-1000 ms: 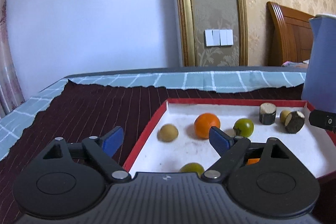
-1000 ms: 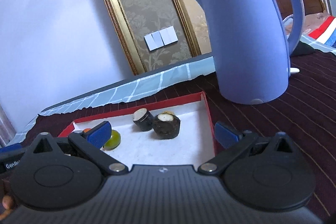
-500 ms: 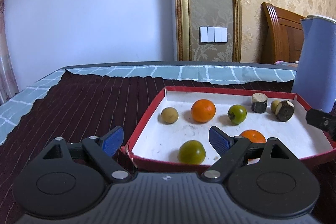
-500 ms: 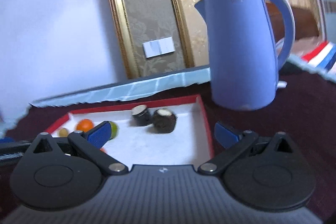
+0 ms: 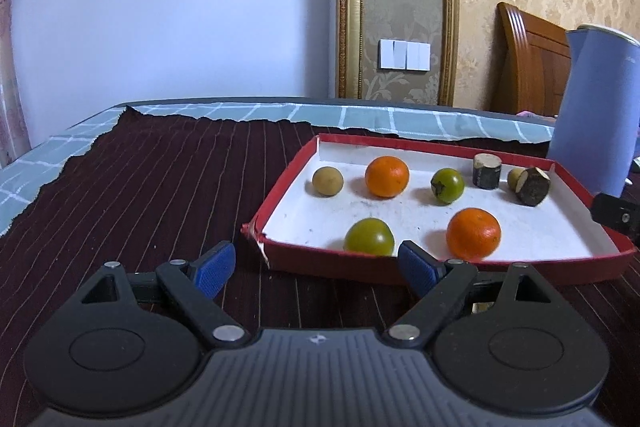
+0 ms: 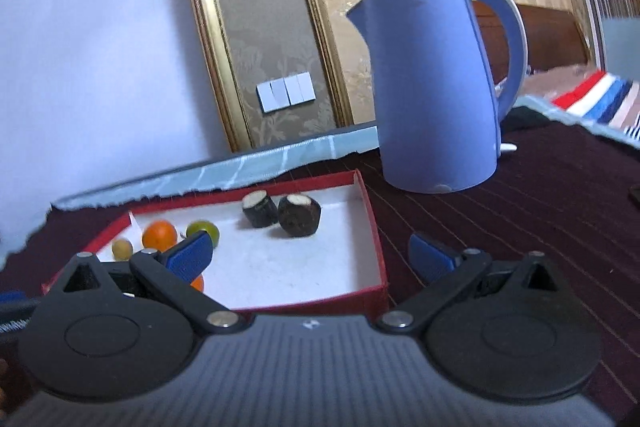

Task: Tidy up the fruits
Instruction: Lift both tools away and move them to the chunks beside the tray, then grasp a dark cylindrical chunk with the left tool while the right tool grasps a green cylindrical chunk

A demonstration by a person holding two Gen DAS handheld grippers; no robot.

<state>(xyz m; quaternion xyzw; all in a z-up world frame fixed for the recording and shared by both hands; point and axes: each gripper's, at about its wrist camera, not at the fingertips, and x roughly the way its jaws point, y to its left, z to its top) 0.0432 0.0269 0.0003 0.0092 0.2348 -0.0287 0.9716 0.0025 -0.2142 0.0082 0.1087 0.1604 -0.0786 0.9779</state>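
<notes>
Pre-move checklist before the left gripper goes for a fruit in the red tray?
1. Left gripper open, nothing between pads: ok.
2. Right gripper open, empty: ok.
3. Shallow red cardboard tray flat on striped maroon cloth: ok.
4. Nearest round green fruit uncovered, apart from nearest orange: ok.
5. Left gripper over tray: not ok, short of the front wall.
6. Blue electric kettle upright, behind tray: ok.

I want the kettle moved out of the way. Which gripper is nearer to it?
Right. The right gripper sits at the tray's kettle-side corner, with the blue kettle just beyond. The left gripper faces the tray's other end, with the kettle past the far corner.
</notes>
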